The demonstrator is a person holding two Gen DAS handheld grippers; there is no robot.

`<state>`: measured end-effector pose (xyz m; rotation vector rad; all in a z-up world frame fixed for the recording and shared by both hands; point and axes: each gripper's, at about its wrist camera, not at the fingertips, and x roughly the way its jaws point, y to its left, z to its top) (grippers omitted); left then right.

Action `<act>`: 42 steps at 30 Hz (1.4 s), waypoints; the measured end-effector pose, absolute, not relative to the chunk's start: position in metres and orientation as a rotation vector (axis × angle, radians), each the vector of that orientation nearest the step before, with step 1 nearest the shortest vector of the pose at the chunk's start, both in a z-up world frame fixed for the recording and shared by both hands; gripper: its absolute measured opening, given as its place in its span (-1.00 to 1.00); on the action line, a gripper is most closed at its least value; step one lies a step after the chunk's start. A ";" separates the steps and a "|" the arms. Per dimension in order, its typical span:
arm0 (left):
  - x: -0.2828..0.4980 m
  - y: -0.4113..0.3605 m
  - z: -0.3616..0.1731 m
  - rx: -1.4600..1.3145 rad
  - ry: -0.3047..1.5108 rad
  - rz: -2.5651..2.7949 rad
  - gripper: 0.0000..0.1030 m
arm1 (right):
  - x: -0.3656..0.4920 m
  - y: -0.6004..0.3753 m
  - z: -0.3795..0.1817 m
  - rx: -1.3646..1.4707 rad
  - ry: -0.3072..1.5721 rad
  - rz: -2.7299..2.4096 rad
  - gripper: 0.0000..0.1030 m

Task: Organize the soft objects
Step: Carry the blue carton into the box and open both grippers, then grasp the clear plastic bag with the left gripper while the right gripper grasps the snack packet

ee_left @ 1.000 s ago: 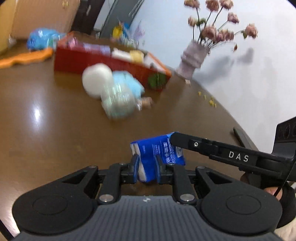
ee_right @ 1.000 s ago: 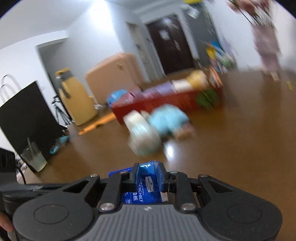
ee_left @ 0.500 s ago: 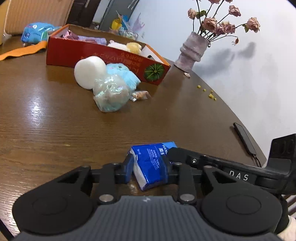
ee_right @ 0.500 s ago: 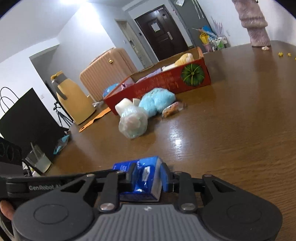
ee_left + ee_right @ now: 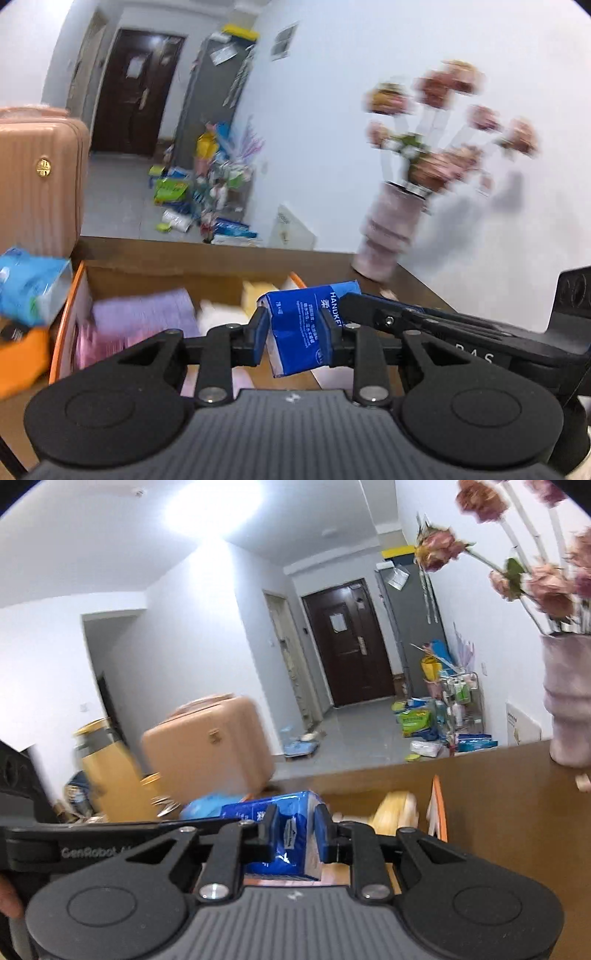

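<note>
Both grippers grip the same blue tissue pack (image 5: 301, 325) from opposite ends. My left gripper (image 5: 295, 328) is shut on it, and the pack hangs above the open orange-rimmed cardboard box (image 5: 70, 291). My right gripper (image 5: 293, 830) is shut on the pack's other end (image 5: 284, 830). The right gripper's arm crosses the left wrist view at the right. Inside the box lie a purple soft item (image 5: 144, 314), pink items and a yellow soft item (image 5: 397, 806).
A pink vase (image 5: 388, 232) with dried flowers stands on the brown table (image 5: 491, 794) right of the box. A light-blue package (image 5: 33, 288) sits left of the box. A pink suitcase (image 5: 207, 749) and floor clutter lie beyond the table.
Both grippers have lifted the tissue pack off the table and carried it forward over the box. The plush toys on the table have dropped out of view.
</note>
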<state>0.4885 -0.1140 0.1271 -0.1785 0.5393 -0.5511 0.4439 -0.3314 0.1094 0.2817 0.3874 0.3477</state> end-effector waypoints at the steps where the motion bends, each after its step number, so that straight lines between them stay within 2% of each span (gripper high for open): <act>1: 0.515 -0.116 0.126 -0.180 0.562 -0.543 -0.46 | 0.476 -0.333 0.110 0.298 0.411 0.345 -0.62; 8: 0.672 -0.124 0.059 -0.216 0.808 -0.491 -0.46 | 0.649 -0.326 0.057 0.344 0.676 0.246 -0.62; 11: 0.694 -0.129 0.031 -0.169 0.856 -0.437 -0.49 | 0.687 -0.318 0.027 0.331 0.834 0.196 -0.68; 13: 0.700 -0.133 0.020 -0.137 0.896 -0.420 -0.49 | 0.698 -0.311 0.013 0.298 0.890 0.184 -0.82; 17: 0.706 -0.131 0.009 -0.132 0.900 -0.385 -0.48 | 0.703 -0.301 0.007 0.245 0.885 0.183 -0.85; 19: 0.706 -0.129 0.009 -0.134 0.894 -0.376 -0.39 | 0.702 -0.296 0.007 0.212 0.871 0.176 -0.84; 22: 0.693 -0.120 0.024 -0.157 0.852 -0.372 -0.12 | 0.691 -0.293 0.015 0.203 0.849 0.180 -0.67; 26: 0.662 -0.102 0.064 -0.147 0.779 -0.381 -0.10 | 0.661 -0.300 0.056 0.197 0.762 0.197 -0.59; 32: 0.593 -0.077 0.121 -0.067 0.695 -0.380 0.11 | 0.602 -0.322 0.106 0.151 0.705 0.218 -0.42; 35: 0.556 -0.062 0.138 -0.039 0.664 -0.354 0.13 | 0.563 -0.340 0.121 0.140 0.682 0.207 -0.31; 42: 0.487 -0.055 0.164 -0.032 0.619 -0.308 0.14 | 0.481 -0.367 0.143 0.171 0.619 0.198 -0.30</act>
